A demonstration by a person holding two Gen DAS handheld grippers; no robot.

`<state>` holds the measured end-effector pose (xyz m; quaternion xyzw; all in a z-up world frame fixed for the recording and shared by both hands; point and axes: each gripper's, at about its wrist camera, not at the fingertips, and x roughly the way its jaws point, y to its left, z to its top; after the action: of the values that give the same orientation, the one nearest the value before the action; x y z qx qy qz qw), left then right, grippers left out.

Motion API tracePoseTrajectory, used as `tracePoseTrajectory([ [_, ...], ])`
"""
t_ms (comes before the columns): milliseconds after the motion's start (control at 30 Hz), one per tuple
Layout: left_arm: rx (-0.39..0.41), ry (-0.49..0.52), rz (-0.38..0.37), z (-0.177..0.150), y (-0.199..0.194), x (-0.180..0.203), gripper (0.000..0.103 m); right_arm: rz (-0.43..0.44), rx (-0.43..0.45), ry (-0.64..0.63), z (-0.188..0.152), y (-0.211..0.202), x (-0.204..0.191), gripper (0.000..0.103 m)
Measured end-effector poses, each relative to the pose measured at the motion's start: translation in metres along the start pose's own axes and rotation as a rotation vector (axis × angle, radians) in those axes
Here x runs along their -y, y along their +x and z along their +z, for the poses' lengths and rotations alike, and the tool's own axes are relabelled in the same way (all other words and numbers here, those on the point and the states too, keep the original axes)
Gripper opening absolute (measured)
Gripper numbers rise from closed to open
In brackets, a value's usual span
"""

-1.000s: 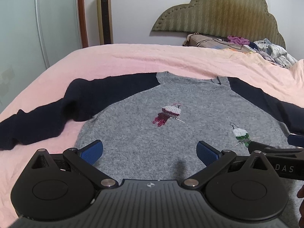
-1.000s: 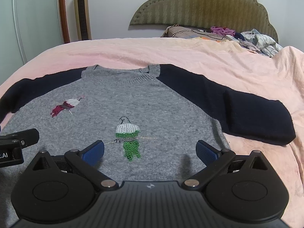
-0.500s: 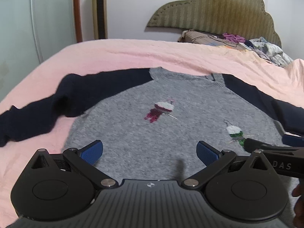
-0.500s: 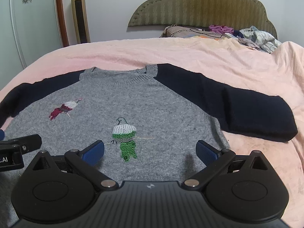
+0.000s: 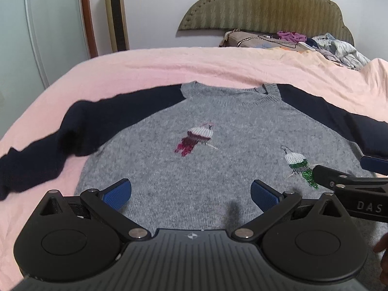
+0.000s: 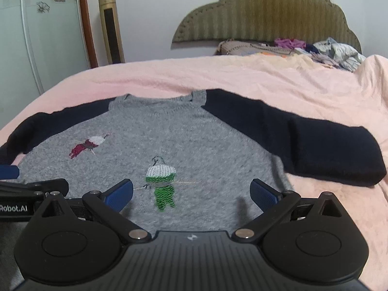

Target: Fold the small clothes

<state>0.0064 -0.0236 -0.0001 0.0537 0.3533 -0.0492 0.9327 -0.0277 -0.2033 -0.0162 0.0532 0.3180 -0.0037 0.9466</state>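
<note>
**A small sweater is being kept flat on a pink bed**

A bedroom is being shown, with a pink bed cover (image 5: pixel 169 68) being spread wide under everything. A green padded headboard (image 5: pixel 266 4) is being leaned against the white wall, and a tall gold tower fan (image 5: pixel 116 14) is being stood beside a brown door frame. A heap of loose clothes (image 5: pixel 334 48) is being left near the pillows, well apart from the work.

The gray sweater (image 5: pixel 218 169) is being laid face up in the middle of the bed, with its dark blue sleeves being spread out to both sides. A red bird patch (image 5: pixel 196 138) and a green bird patch (image 6: pixel 162 184) are being shown on its front.

The left gripper (image 5: pixel 191 194) is being held over the sweater's lower edge with its blue fingers wide apart, and nothing is being gripped. The right gripper (image 6: pixel 191 194) is being held just beside it, also spread wide and gripping nothing. Nothing is being put in the way of either sleeve.
</note>
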Motion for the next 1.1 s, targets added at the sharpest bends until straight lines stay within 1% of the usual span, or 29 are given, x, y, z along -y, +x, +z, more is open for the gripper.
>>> tracePoseTrajectory([
  [67, 0.015, 0.01, -0.005, 0.001, -0.001, 0.003, 0.103, 0.004, 0.027, -0.006, -0.001, -0.004, 0.008, 0.103],
  [133, 0.021, 0.008, -0.021, 0.003, -0.001, 0.005, 0.103, -0.01, 0.044, -0.012, -0.001, -0.008, 0.016, 0.103],
  [267, 0.012, 0.009, -0.013, 0.004, 0.005, 0.011, 0.103, -0.077, 0.056, -0.052, 0.0, -0.013, 0.034, 0.103],
  [367, 0.003, 0.023, -0.005, 0.003, 0.009, 0.015, 0.103, -0.164, 0.087, -0.084, 0.0, -0.017, 0.049, 0.103],
  [433, -0.004, 0.031, -0.009, 0.003, 0.011, 0.016, 0.103, -0.24, 0.107, -0.093, 0.001, -0.017, 0.064, 0.103],
  [533, -0.011, 0.032, -0.014, 0.002, 0.013, 0.016, 0.103, -0.327, 0.111, -0.11, 0.005, -0.013, 0.084, 0.103],
  [633, -0.014, 0.032, -0.011, 0.003, 0.014, 0.016, 0.103, -0.416, 0.102, -0.178, 0.004, -0.007, 0.099, 0.103],
  [733, -0.02, 0.029, -0.008, 0.003, 0.016, 0.016, 0.103, -0.471, 0.086, -0.271, 0.001, 0.003, 0.1, 0.102],
  [867, -0.028, 0.032, -0.012, 0.003, 0.019, 0.018, 0.103, -0.503, 0.062, -0.345, -0.005, 0.014, 0.097, 0.102],
  [967, -0.029, 0.043, -0.01, 0.002, 0.019, 0.02, 0.103, -0.501, 0.033, -0.357, -0.007, 0.024, 0.098, 0.102],
  [1100, -0.033, 0.042, -0.002, 0.002, 0.021, 0.019, 0.103, -0.503, 0.032, -0.358, -0.008, 0.028, 0.1, 0.102],
])
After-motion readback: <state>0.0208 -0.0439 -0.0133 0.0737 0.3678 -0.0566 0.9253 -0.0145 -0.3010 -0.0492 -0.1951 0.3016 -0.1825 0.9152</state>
